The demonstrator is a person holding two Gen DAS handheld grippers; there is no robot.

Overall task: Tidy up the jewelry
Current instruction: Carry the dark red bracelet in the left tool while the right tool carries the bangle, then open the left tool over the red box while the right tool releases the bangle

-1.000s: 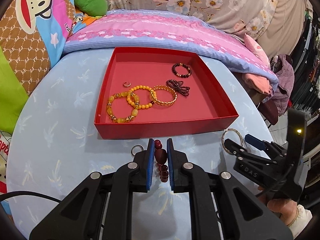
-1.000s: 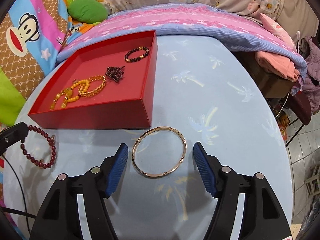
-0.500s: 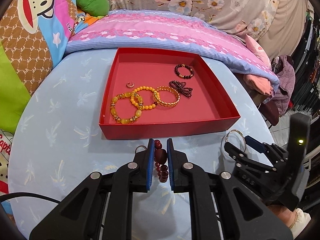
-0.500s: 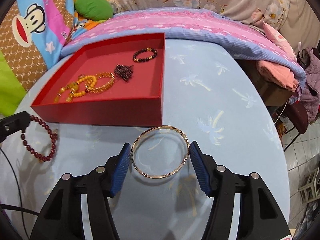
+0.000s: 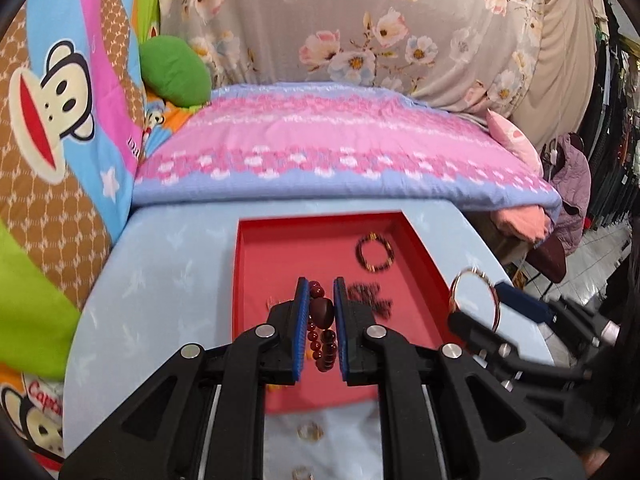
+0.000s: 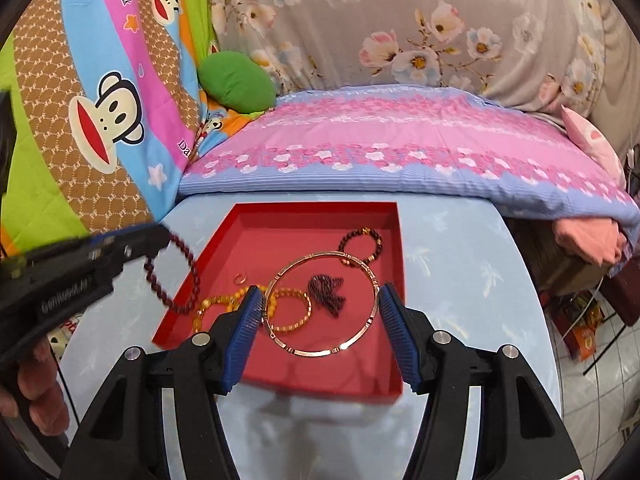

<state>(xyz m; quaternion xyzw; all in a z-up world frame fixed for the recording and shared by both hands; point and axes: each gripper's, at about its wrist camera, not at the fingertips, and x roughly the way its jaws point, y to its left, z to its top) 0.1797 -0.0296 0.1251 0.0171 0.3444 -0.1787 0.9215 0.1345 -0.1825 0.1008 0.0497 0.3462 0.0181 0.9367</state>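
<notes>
Both grippers carrying jewelry over the tray.

The left gripper (image 5: 321, 307) is clenching the bead bracelet (image 5: 322, 312) above the tray (image 6: 394, 240) interior; the right gripper (image 6: 320, 322) is pinching the bangle (image 6: 322, 305) across its width, near the front edge, probably for release inside.

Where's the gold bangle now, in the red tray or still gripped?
Gripped, not in the tray. The right gripper is shut on the gold bangle, holding it in the air above the red tray.

"Dnul frank" on the monkey-print cushion (image 6: 120, 80) — lettering partly blurred, uncertain.
</notes>
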